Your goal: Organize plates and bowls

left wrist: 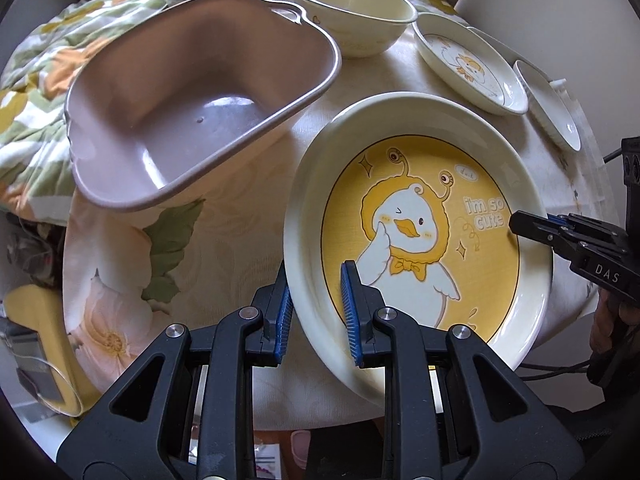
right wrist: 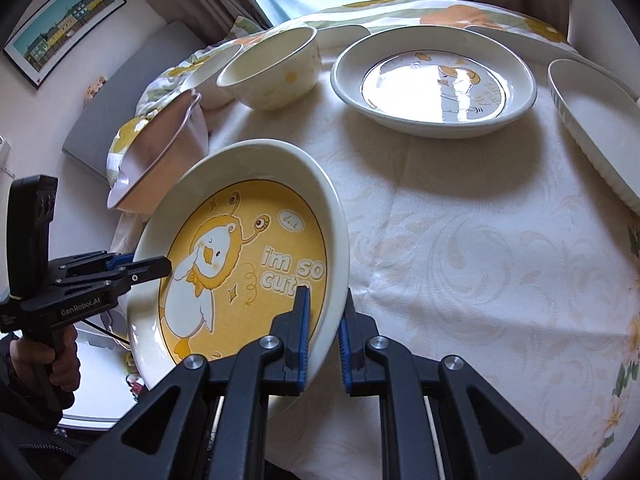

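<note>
Left gripper (left wrist: pixel 316 312) and right gripper (right wrist: pixel 324 334) each pinch opposite rims of the tilted yellow duck plate (left wrist: pixel 424 216); pink tub (left wrist: pixel 192 108) beyond left fingers.

My left wrist camera looks steeply down along its tongs (left wrist: pixel 318 312), close over the table (left wrist: pixel 224 216). My right one does likewise from the opposite side. Both share the duck plate (left wrist: pixel 420 216) and each other's tongs.

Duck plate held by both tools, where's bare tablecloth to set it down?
Open cloth lies right of the duck plate, in front of the pale plate. Crowded: far edge with bowls, left by the pink basin, right by the white dish.
</note>
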The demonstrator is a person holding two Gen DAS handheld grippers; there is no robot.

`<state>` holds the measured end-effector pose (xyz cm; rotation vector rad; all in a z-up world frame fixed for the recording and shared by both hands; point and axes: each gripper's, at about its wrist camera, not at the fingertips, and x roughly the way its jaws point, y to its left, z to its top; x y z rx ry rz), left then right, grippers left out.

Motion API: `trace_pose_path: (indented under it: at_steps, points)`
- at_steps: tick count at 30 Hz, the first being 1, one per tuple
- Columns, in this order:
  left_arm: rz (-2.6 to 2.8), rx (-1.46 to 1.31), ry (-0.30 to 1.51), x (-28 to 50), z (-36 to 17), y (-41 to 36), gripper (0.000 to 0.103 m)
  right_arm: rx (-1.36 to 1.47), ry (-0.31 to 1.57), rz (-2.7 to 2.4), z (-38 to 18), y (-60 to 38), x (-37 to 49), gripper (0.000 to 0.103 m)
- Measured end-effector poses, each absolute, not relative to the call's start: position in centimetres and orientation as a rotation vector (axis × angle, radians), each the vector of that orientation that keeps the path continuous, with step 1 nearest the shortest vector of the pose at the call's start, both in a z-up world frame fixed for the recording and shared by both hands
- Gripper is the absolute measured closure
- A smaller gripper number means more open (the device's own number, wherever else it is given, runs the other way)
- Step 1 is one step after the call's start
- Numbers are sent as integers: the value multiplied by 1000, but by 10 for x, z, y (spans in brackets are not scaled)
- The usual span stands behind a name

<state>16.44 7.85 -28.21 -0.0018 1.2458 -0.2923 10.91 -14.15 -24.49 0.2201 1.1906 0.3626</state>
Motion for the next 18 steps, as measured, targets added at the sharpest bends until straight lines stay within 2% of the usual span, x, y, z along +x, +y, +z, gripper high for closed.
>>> trace_pose_path:
  at_steps: [13, 16, 18]
  points:
    - [-307, -7, 1257, 166, -283, 76, 84, 196, 1224, 343, -246, -139, 111, 91]
    - [-315, -10, 1267, 168, -283, 76, 79, 211, 1224, 335, -246, -140, 110, 91]
    - [-325, -6, 1275, 168, -285, 75, 68, 234, 1219, 334, -247, -141, 110, 91]
